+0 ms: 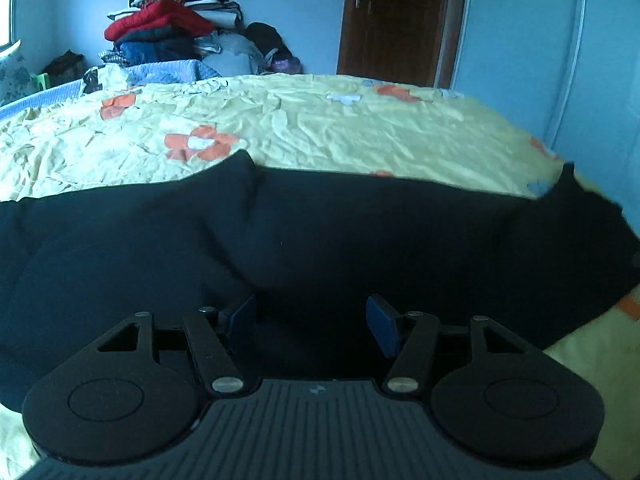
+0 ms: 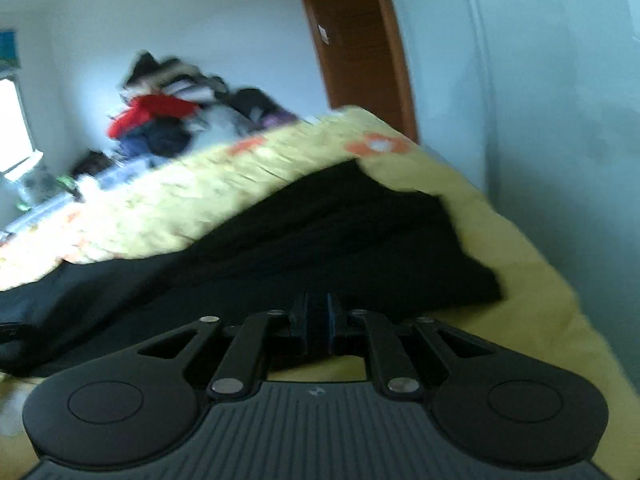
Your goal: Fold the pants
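Black pants [image 1: 320, 232] lie spread across a yellow flowered bed sheet [image 1: 320, 128]. In the left wrist view my left gripper [image 1: 312, 320] hovers low over the near part of the pants, open, with its blue pads wide apart and nothing pinched between them. In the blurred right wrist view the pants [image 2: 320, 232] run from the left edge to a folded end near the bed's right side. My right gripper [image 2: 318, 320] sits at their near edge, its jaws only a narrow gap apart. The gap is dark, and no cloth shows pressed in it.
A tall pile of clothes [image 1: 172, 28] stands beyond the far side of the bed. A brown door [image 1: 392, 20] is in the back wall, and a pale wall [image 2: 560, 160] runs close along the bed's right edge. A window [image 2: 12, 128] is at the left.
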The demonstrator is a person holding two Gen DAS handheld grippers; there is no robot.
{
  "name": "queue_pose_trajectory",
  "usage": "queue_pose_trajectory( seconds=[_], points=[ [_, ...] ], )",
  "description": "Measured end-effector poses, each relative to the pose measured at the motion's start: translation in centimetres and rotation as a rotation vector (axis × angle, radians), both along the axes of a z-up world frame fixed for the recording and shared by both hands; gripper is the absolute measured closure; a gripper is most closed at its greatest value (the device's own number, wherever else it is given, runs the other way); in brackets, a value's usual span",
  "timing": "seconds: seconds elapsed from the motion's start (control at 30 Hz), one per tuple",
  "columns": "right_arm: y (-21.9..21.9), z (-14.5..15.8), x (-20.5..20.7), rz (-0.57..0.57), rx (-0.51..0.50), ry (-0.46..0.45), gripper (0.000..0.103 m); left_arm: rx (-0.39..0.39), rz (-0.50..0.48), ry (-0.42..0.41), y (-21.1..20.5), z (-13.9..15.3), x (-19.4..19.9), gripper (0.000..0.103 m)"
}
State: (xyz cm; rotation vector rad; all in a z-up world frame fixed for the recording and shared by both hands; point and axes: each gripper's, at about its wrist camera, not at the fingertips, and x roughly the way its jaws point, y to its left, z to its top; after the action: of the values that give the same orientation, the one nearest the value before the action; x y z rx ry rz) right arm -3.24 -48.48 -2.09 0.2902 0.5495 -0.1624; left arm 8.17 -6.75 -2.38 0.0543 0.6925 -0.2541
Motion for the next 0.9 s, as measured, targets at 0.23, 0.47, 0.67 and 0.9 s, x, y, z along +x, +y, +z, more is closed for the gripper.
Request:
queue_pose_trajectory(
  seconds=[0.23,0.47,0.67,0.9],
  points=[
    [-3.4,1.8,-1.1,-0.356,-0.172,-0.012,0.083,0.033,-0.016,-0.059,-0.8,-0.5,-0.4,0.03],
    [-2.2,0.5,3.7,-0.074,0.005,0.074,0.03,0.046,-0.013,-0.087,-1.2,-0.8,-0.6,0.024],
    [0.3,5.3,8.0,-0.214,-0.214,0.082,0.0,0.016,-0.025,-0.06,-1.0,-1.0,-0.2,0.012],
    [0.9,7.8,16.1,-0.15,0.145,0.094,0.0,-0.003,-0.039,-0.05,-0.8,-1.2,-0.1,0.005]
  ],
)
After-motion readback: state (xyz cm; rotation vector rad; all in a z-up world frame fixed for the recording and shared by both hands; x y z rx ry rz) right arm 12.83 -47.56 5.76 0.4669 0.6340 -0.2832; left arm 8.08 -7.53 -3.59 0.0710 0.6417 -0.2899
